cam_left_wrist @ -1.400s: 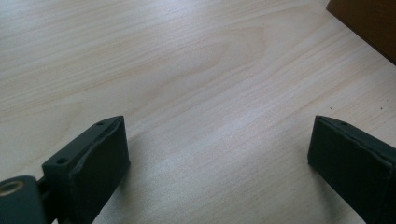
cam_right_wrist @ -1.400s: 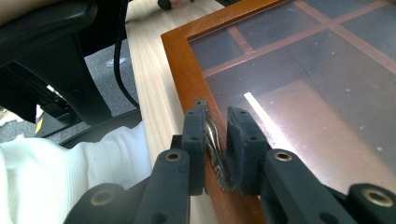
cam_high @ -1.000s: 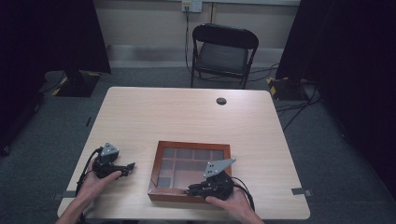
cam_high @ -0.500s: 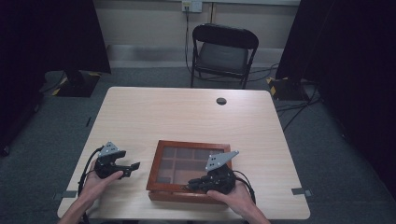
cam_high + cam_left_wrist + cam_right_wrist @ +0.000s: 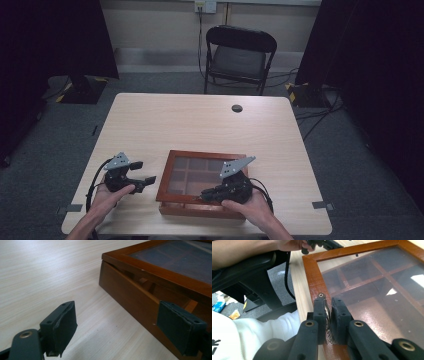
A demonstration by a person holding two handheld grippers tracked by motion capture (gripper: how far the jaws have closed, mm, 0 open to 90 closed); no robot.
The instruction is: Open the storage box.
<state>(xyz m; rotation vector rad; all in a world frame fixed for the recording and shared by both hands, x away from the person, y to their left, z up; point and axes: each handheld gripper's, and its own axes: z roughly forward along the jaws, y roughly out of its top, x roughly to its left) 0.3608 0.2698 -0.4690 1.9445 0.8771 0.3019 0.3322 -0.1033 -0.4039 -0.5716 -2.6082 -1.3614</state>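
- At the table's near edge, right gripper (image 5: 328, 315) pinches the box (image 5: 200, 207) lid's metal latch (image 5: 327, 312) — lift slowly, squarely.
- Left gripper (image 5: 115, 327) waits wide open, empty — ready to steady the base.

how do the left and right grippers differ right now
The left gripper has its jaws wide apart with nothing between them; the right gripper has its jaws shut on a small metal latch at the lid's front edge. The left gripper sits beside the wooden box, apart from it; the right gripper is over the box's near edge. Both are black, hand-held and carry a grey plate.
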